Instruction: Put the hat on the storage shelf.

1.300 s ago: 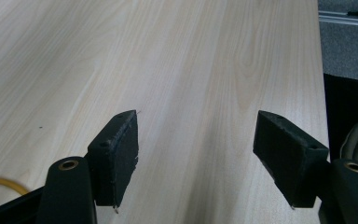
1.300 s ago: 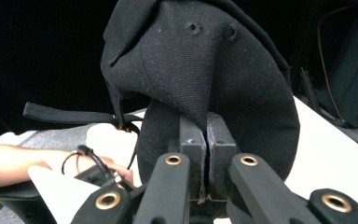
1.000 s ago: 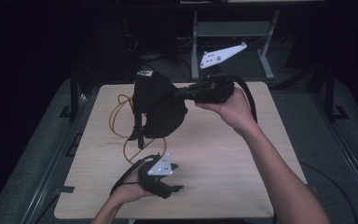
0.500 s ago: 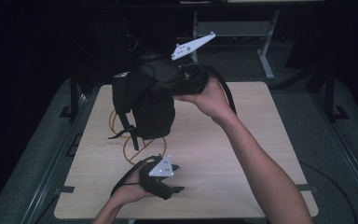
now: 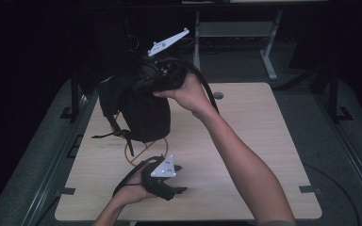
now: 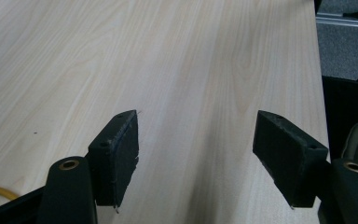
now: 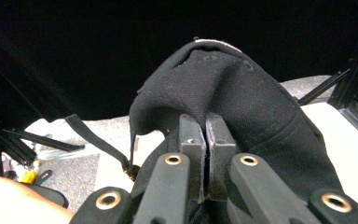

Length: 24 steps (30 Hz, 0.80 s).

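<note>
While the right gripper (image 5: 143,87) hangs above the far left part of the table (image 5: 264,141), its jaws are pinched together on the fabric of a black bag (image 5: 139,110). Lifted by that grip, the bag sags with its straps trailing over the wood, next to a yellow cable (image 5: 129,157). Near the front edge, the left gripper (image 5: 181,179) rests low on the table, jaws wide apart with nothing between them.
</note>
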Tool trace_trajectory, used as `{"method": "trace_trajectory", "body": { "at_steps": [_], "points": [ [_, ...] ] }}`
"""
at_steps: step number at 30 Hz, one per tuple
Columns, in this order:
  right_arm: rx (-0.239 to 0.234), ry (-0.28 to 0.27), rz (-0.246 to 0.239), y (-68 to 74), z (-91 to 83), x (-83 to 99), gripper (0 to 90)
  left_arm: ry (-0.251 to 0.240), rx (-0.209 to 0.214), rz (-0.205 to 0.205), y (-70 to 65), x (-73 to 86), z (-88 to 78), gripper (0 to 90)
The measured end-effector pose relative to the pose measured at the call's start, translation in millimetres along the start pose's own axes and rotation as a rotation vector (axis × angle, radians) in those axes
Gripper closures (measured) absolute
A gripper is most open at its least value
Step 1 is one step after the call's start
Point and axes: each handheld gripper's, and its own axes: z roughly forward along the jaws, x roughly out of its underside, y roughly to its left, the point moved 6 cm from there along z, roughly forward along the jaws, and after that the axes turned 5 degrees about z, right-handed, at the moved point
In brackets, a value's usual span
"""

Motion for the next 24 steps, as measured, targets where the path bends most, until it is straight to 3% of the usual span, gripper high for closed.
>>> {"method": "trace_trajectory", "body": {
  "at_steps": [6,18,24],
  "points": [
    [-0.017,0.005,0.023,-5.1,20.2,-3.0,87.7,-0.001,-0.002,-0.012,0.2,-0.4,-0.1,31.2],
    [0.018,0.050,0.061,-21.1,55.0,-2.9,85.3,0.004,-0.006,-0.004,0.8,-0.2,-0.3,31.6],
    [0.052,0.025,0.089,-23.2,60.1,-1.5,63.3,0.006,-0.010,0.001,0.6,2.6,-3.0,31.5]
  ]
}}
